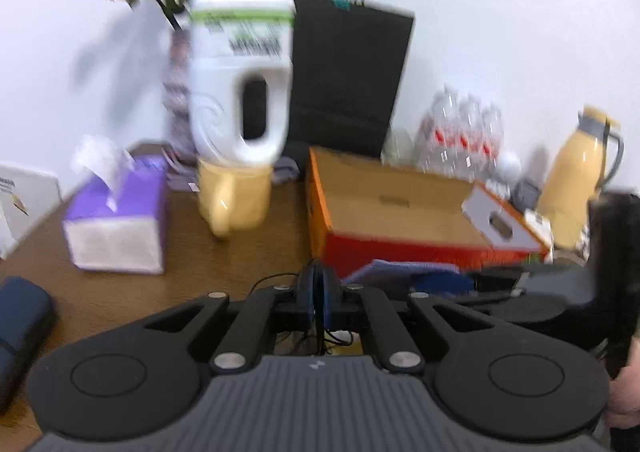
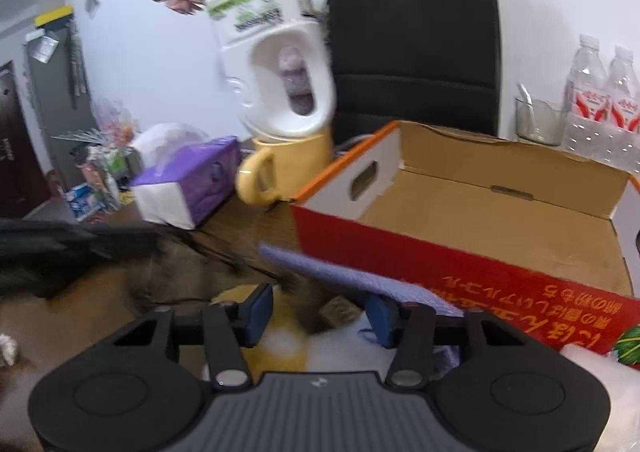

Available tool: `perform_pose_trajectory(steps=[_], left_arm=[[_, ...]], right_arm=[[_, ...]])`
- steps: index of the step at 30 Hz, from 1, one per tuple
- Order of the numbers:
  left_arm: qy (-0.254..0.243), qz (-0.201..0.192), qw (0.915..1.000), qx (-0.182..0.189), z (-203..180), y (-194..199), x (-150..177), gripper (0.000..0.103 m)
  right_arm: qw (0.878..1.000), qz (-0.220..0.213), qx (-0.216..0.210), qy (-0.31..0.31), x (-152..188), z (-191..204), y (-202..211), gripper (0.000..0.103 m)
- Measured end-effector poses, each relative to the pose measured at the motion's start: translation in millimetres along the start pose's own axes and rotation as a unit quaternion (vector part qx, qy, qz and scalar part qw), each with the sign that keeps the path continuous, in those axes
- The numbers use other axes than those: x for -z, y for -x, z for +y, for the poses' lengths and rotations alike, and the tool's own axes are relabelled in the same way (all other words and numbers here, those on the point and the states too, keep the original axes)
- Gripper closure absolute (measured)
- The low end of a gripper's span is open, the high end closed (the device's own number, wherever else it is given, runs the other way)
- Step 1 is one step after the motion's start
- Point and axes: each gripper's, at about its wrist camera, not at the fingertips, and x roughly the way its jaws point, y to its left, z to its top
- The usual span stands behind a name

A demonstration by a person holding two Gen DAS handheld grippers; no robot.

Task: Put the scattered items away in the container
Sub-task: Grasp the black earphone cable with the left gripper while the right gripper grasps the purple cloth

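The box (image 2: 500,211), open corrugated card with a red glossy front and orange rim, sits on your wooden surface (image 1: 120,292) and looks empty, so by my reading the tidying has barely begun. Just before its front wall lies a soft purple cloth (image 2: 360,276). Your right tool (image 2: 320,316) is half-spread, its pads either side of that cloth, not pressing it. Your left tool (image 1: 319,302) is clenched on a thin black cable (image 1: 272,279), as best I can tell.
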Motion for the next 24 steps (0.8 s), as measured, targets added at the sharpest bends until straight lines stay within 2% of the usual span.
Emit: perform_pose_trajectory(steps=[2, 8, 10, 11, 12, 13, 14, 15, 16, 17, 18, 19, 20, 21, 24], left_arm=[[0.006, -0.024, 0.9997, -0.008, 5.3, 13.4, -9.4, 0.098], [-0.001, -0.064, 0.9980, -0.004, 6.0, 32.0, -23.6, 0.098], [-0.006, -0.064, 0.9979, 0.001, 0.4, 29.5, -23.3, 0.098], [-0.009, -0.061, 0.9981, 0.005, -1.9, 26.6, -23.3, 0.098], [-0.011, -0.058, 0.9983, 0.006, -3.7, 24.0, -22.8, 0.098], [-0.012, -0.054, 0.9985, 0.004, -5.7, 21.7, -22.1, 0.098], [-0.013, -0.051, 0.9986, 0.004, -7.6, 19.0, -22.0, 0.098], [-0.014, -0.049, 0.9987, 0.006, -9.0, 17.9, -21.7, 0.098], [-0.016, -0.048, 0.9987, 0.006, -11.3, 17.1, -22.3, 0.098], [-0.017, -0.049, 0.9986, 0.007, -13.0, 17.7, -22.5, 0.098], [-0.020, -0.050, 0.9985, 0.009, -14.9, 18.6, -23.3, 0.098], [-0.023, -0.051, 0.9984, 0.010, -16.7, 19.4, -24.5, 0.098], [-0.026, -0.052, 0.9982, 0.010, -19.0, 20.7, -26.1, 0.098], [-0.031, -0.054, 0.9980, 0.010, -21.0, 22.4, -28.0, 0.098], [-0.039, -0.062, 0.9972, 0.013, -27.5, 27.2, -34.7, 0.098]], right_arm=[[0.999, 0.026, 0.022, 0.009, 3.4, 1.2, 1.9, 0.055], [0.995, 0.094, -0.042, -0.002, 41.7, 15.4, 42.5, 0.054], [0.996, 0.069, -0.055, 0.019, 44.1, 24.6, 65.2, 0.055], [0.998, 0.044, -0.041, 0.037, 40.3, 27.8, 76.1, 0.054], [0.998, 0.020, -0.007, 0.062, 34.7, 30.7, 82.5, 0.048], [0.994, -0.004, 0.043, 0.097, 29.1, 33.9, 84.8, 0.038], [0.986, -0.027, 0.095, 0.138, 24.2, 36.3, 81.1, 0.033], [0.978, -0.034, 0.125, 0.166, 20.4, 36.3, 72.6, 0.030], [0.972, -0.025, 0.141, 0.184, 16.6, 34.4, 60.2, 0.032], [0.971, -0.005, 0.142, 0.195, 13.6, 31.9, 46.0, 0.034], [0.971, 0.015, 0.130, 0.202, 12.7, 30.0, 32.4, 0.047], [0.972, 0.025, 0.122, 0.201, 13.0, 28.2, 22.7, 0.077], [0.972, 0.038, 0.122, 0.196, 14.5, 27.8, 14.4, 0.090], [0.973, 0.043, 0.125, 0.189, 14.0, 25.7, 9.1, 0.097], [0.980, 0.016, 0.121, 0.159, 6.6, 22.8, 20.3, 0.099]])
